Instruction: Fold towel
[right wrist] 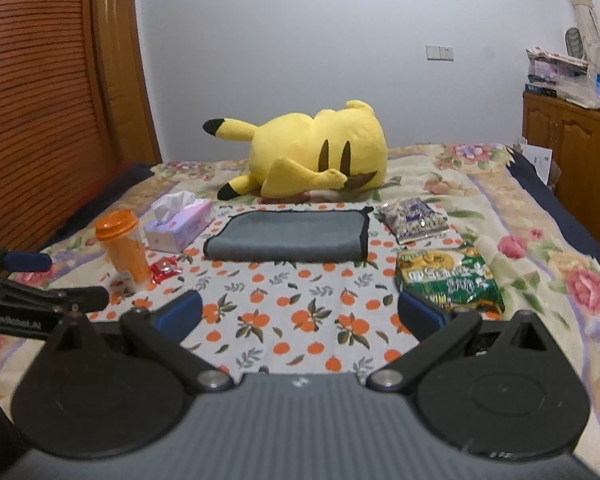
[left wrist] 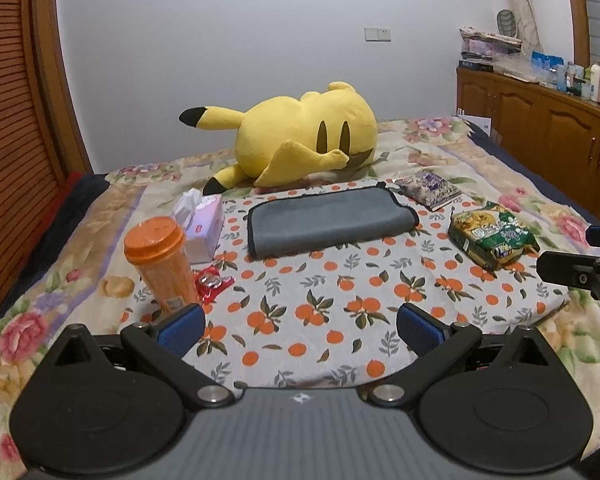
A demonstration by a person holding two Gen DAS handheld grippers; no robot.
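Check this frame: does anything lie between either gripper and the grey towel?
Nothing visible does. Both the left gripper and the right gripper are open, with only bare orange-print cloth stretching ahead to the towel. The orange cup and green snack bag sit off to the sides.

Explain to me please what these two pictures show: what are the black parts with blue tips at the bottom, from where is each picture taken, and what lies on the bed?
A person holds a two-finger tool in each hand, with a camera looking along the fingers. One picture comes from the left gripper, the other from the right gripper. Both are open and hold nothing. On the orange-patterned cloth lies the grey towel with dark edging, already folded over. Around it: an orange lidded plastic cup, a pink tissue box, a small red wrapper, a green snack bag, a purple snack packet. Behind lies a yellow plush toy.
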